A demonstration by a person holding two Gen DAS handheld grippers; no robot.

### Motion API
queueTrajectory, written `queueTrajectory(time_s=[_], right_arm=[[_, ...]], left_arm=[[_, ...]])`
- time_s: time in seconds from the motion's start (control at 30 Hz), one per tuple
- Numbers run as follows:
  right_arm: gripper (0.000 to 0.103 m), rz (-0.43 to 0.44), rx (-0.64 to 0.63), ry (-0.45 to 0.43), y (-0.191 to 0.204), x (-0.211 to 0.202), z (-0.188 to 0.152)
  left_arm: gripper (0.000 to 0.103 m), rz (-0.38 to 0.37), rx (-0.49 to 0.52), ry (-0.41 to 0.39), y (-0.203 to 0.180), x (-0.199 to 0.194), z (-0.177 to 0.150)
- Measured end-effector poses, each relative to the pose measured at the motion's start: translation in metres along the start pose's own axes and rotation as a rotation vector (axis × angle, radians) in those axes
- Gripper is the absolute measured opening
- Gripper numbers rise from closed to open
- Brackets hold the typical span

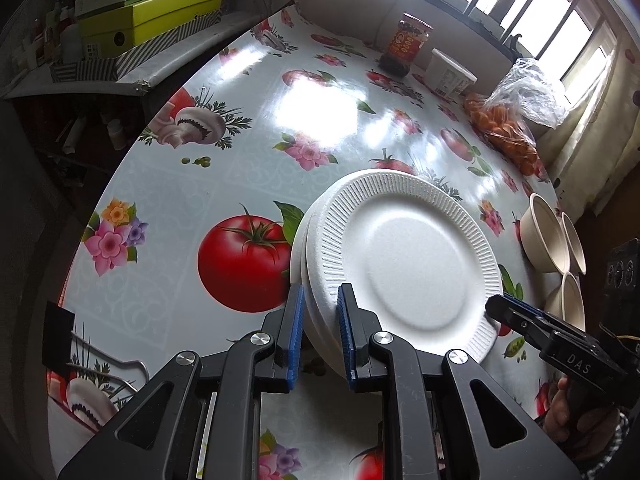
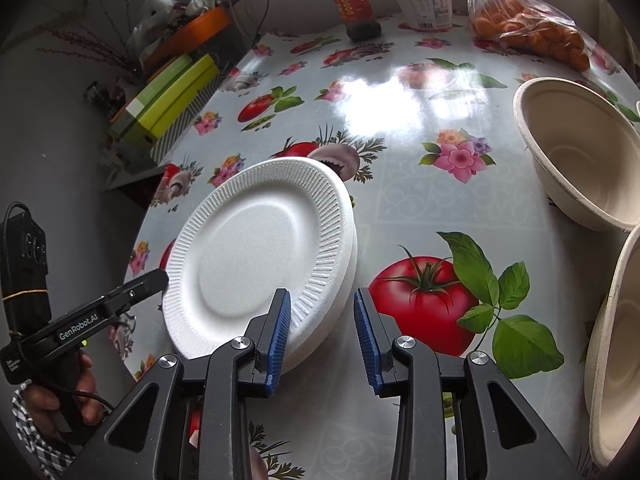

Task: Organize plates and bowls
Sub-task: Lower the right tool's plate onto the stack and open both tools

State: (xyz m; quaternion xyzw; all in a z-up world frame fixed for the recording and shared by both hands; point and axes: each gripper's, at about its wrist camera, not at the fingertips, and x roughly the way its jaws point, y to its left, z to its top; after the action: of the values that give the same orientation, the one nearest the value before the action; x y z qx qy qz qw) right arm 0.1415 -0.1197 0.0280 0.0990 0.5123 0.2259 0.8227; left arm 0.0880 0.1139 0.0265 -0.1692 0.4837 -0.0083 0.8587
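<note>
**Foam plates pinched at the near rim, bowls waiting beyond**

Closest to me, my left gripper (image 1: 320, 328) has its blue pads pressed together on the near rim of the plate stack (image 1: 400, 264), which I take as my landmark. The stack looks like two or three white foam plates with ribbed rims, nested, tilted up off the tablecloth (image 1: 200, 152) on the near side. My right gripper (image 2: 322, 338) stands spread at the stack's right edge; one pad lies against the ribbed rim, the other is clear of it over bare cloth, so nothing is pinched there.

I judge these plates very light, slightly soft and easy to dent or crack, with a surface that gives fair friction. The ribbed rim is the place to hold, with gentle pressure, taking all layers together so they don't slide apart.

To the right of the stack sit the beige pulp bowls (image 2: 576, 152), near but apart from it. They look stiffer, light too, and best taken by the wall just under the lip.

Far beyond the stack, by the window, stand a red-labelled jar (image 1: 408, 44), a white tub (image 1: 448, 74) and a bag of oranges (image 1: 504, 136).
</note>
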Motion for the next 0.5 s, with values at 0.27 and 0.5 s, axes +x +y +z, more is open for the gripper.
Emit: queueTrajectory(time_s=[0.27,0.5], right_arm=[[0.038,-0.014,-0.005,-0.005,0.0017,-0.0014,0.0000],[0.042,-0.015,-0.011,-0.011,0.0024,-0.0026,0.0004]], left_arm=[[0.024,0.004,0.001,-0.017,0.0004,-0.0030,-0.0004],[0.024,0.011,0.008,-0.028,0.0000,-0.0066,0.0000]])
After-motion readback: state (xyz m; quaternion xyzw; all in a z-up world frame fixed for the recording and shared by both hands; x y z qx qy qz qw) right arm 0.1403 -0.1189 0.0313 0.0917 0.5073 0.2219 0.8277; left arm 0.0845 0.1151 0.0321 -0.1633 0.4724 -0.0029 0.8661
